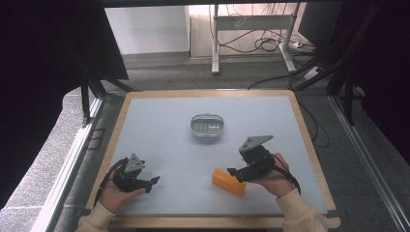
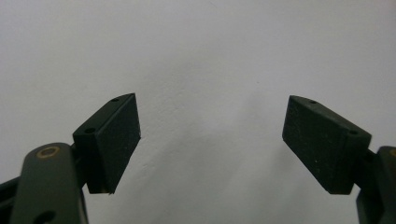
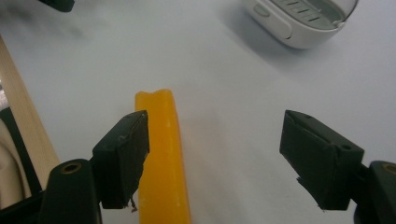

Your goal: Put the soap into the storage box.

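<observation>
Orange block (image 3: 162,158) beside right tool (image 3: 212,158), jaws apart, left tool (image 2: 210,140) likewise apart, white dish (image 1: 208,125) beyond

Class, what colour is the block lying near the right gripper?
Orange-yellow block; clearest in the right gripper view.

My claws (image 1: 155,181) (image 1: 233,171): black, grey plates on top. Worktop (image 1: 159,125): pale grey-blue, light wood border. Bar (image 1: 228,182): plain orange-yellow. Dish (image 1: 208,125): white shell, grey ribbed inside. My sleeves (image 1: 96,220): cream. Floor: speckled grey.
</observation>
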### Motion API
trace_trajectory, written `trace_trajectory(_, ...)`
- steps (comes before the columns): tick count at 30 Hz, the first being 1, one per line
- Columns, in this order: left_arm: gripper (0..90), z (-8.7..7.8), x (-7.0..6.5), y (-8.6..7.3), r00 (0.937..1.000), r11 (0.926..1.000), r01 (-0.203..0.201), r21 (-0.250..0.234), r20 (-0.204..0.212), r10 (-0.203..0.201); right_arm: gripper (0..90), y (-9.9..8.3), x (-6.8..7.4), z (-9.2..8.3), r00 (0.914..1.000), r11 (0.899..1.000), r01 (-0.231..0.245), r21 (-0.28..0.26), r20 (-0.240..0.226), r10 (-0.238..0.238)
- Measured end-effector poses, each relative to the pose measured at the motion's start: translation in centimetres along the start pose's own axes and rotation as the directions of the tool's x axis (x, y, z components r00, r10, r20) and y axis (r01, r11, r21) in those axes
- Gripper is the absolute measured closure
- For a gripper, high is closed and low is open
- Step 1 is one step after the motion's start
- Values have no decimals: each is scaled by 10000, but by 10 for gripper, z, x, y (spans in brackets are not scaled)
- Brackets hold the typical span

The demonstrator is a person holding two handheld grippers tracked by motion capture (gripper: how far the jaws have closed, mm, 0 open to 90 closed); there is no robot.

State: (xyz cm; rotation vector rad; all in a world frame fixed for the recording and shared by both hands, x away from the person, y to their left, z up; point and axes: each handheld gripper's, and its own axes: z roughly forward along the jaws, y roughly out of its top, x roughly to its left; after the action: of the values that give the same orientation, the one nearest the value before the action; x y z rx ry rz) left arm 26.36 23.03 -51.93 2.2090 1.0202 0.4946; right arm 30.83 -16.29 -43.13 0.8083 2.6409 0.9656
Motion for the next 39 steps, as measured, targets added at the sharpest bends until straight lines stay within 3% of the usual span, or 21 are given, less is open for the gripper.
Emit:
trace_trajectory(5,194,0,0,0,10000,10000,-58,79,-12,58,250,2,6,10,9992,9990,216,385,-330,-203)
trace_trajectory(9,194,1,-1,0,9999,9999,-110,34,46,110,249,3,11,15,9988,9971,360,663,-341,-338)
trace_trajectory(17,193,1,-1,0,9998,9998,-182,68,76,181,292,1,18,26,9960,9875,647,1440,-708,-549)
trace_trajectory(22,189,1,-1,0,9998,9998,-197,65,28,197,330,0,22,33,9944,9729,795,2171,-853,-622)
trace_trajectory(39,186,0,-2,0,9996,9997,-260,-5,-69,260,490,2,25,62,9903,9262,1261,3552,-1004,-963)
